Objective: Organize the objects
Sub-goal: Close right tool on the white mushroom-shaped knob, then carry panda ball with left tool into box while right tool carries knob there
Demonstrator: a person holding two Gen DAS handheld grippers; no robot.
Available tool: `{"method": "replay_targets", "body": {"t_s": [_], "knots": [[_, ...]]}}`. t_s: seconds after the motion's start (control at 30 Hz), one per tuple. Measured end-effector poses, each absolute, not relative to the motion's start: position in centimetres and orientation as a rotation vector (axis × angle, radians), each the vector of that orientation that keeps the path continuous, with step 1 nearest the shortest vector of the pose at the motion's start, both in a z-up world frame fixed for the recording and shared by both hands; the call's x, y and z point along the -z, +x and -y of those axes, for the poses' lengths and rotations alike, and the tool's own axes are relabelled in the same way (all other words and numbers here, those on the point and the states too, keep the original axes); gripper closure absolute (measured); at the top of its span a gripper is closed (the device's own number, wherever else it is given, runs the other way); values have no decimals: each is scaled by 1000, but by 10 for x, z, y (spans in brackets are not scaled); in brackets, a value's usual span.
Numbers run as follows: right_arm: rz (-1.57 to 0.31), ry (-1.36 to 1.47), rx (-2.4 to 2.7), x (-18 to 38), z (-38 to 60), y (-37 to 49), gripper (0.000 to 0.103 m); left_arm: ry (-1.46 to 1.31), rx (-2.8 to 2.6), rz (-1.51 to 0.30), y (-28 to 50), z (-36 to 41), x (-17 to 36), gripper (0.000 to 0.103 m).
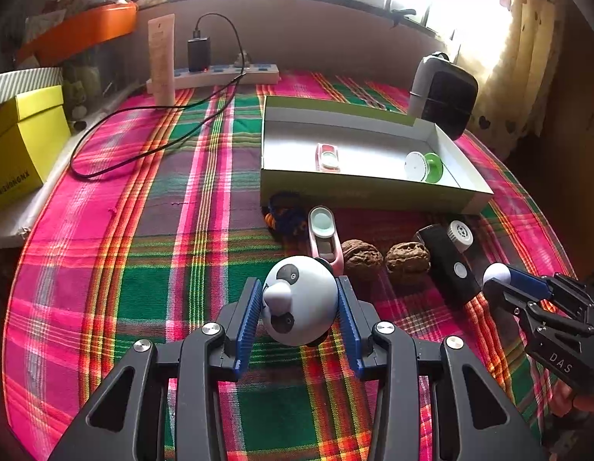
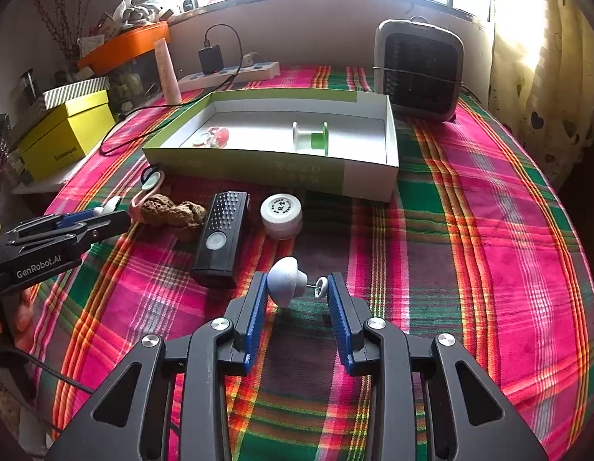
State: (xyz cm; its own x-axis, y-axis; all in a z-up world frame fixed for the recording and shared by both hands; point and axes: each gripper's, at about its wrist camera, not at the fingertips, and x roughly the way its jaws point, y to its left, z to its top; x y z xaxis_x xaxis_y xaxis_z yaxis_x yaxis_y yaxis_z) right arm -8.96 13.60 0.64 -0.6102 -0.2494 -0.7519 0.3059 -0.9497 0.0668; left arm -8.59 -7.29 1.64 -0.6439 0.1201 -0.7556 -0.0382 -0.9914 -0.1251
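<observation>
- I am looking down along both grippers at a table spread with a bright plaid cloth (image 2: 469, 230) of pink, green and orange.
- The landmark is a shallow open box (image 2: 369, 176), white inside with pale green outer walls, lying flat on the cloth.
- My left gripper (image 1: 300, 303) has its blue ribbed pads pressed on either side of a round panda toy (image 1: 300, 299): a white ball with black eye patches and a pale snout, held in front of the box, on my side of it.
- My right gripper (image 2: 297, 292) is narrowed around a small white mushroom-shaped knob (image 2: 283, 280) with a thin metal pin and a little white cap at its end. The left pad touches the dome and the right pad meets the cap, so it is gripped end to end, in front of the box.
- Inside the box lie a small red-and-white case (image 1: 327, 157) and a white and green spool (image 2: 310, 138) on its side.
- Just in front of the box's near wall, in a loose row on the cloth: a pink clip-like holder (image 1: 325, 234), two brown walnuts (image 1: 385, 259) touching each other, a black rectangular device (image 2: 222, 230) with a round button, and a small white jar (image 2: 281, 215).
- Behind the box stands a small black-grilled fan (image 2: 419, 69); to the box's left a white power strip (image 2: 227, 73) with a black cable.
</observation>
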Motion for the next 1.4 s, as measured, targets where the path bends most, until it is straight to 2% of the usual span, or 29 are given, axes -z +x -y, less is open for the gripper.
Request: {"method": "replay_targets", "body": {"t_s": [0.6,1.4], "knots": [[-85,1103,2558,-33,-129,-104,70,-1204,-2789,131,-96,69,-43,66],[-131,1058,2549,-56,-105,-189,70,-1167,-2773,70,-181,60,-60,66]]}}
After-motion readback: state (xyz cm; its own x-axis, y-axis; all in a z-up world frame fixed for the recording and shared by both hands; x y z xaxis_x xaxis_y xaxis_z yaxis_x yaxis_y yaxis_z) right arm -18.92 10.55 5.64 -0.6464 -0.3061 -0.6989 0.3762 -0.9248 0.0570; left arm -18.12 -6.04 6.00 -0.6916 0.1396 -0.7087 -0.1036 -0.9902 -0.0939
